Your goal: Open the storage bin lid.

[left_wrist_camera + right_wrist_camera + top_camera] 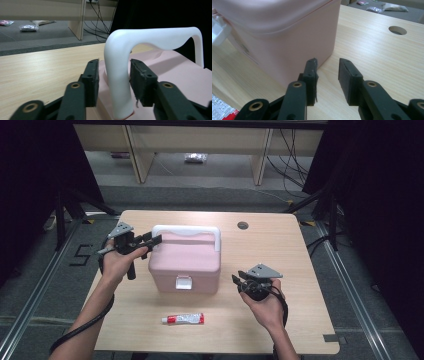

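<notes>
Two grippers work around a pink box (186, 261) that sits near the middle of the table (280, 250), and every place here is given from that box. The left gripper (113, 75) is at the box's far-left corner, its jaws set either side of the upright leg of the white handle (120, 82); a gap shows at each pad, so the grip is not closed on it, likely a set-up for lifting or swinging the handle. The right gripper (327, 75) hovers just off the box's right side, jaws apart with nothing between them (probably waiting to steady the wall or go for the latch). The white latch (183, 282) on the near face looks shut. A red-and-white tube (183, 319) lies in front of the box, well apart from it. Behind the box to the right the pale wood top has a round cable hole (243, 225). Beyond that are grey carpet, wooden furniture legs, loose cables and dark curtains at both sides.
</notes>
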Motion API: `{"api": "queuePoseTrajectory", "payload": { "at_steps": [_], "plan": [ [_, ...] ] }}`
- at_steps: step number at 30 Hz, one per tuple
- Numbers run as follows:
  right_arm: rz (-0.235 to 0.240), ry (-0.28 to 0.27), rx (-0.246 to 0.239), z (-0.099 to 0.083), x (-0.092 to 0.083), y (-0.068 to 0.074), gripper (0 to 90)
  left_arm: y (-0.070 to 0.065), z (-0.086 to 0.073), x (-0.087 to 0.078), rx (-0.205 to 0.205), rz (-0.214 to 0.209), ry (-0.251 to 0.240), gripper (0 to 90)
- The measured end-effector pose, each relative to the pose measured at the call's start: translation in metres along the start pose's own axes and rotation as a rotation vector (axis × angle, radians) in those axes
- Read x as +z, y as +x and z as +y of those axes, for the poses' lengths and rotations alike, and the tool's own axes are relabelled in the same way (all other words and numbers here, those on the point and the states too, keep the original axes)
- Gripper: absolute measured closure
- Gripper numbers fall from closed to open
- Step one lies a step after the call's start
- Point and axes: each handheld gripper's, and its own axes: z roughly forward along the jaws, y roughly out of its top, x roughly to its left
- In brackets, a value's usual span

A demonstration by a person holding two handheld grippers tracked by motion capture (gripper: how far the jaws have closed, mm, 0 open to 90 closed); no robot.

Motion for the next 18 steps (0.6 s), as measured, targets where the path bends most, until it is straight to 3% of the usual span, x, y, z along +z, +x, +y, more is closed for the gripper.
{"api": "queuePoseTrajectory", "payload": {
  "at_steps": [3,7,8,11,12,15,16,18],
  "plan": [
    [0.006,-0.010,-0.004,0.000,0.001,0.001,69.6,-0.001,0.000,0.001,-0.014,0.002,-0.003,69.5],
    [0.007,0.007,0.008,0.000,-0.001,0.003,72.2,-0.002,0.002,-0.002,-0.060,0.001,0.001,72.4],
    [0.011,0.016,0.019,0.000,-0.002,0.005,73.6,-0.002,0.003,-0.002,-0.061,-0.001,0.002,72.6],
    [-0.003,0.002,-0.027,0.001,-0.002,0.005,79.6,-0.004,0.005,-0.002,-0.065,0.006,0.011,72.7],
    [0.022,0.018,-0.017,0.003,-0.003,0.009,82.8,-0.004,0.007,-0.002,-0.067,0.009,0.016,72.8],
    [0.025,0.013,-0.025,0.003,-0.002,0.011,85.4,-0.004,0.011,-0.001,-0.093,0.009,0.014,72.8],
    [0.037,0.021,-0.007,0.004,-0.002,0.013,86.5,-0.004,0.013,-0.001,-0.097,0.011,0.015,72.8],
    [0.045,0.010,-0.026,0.005,-0.002,0.014,88.3,-0.004,0.015,-0.001,-0.106,0.012,0.017,72.8]
  ]
}}
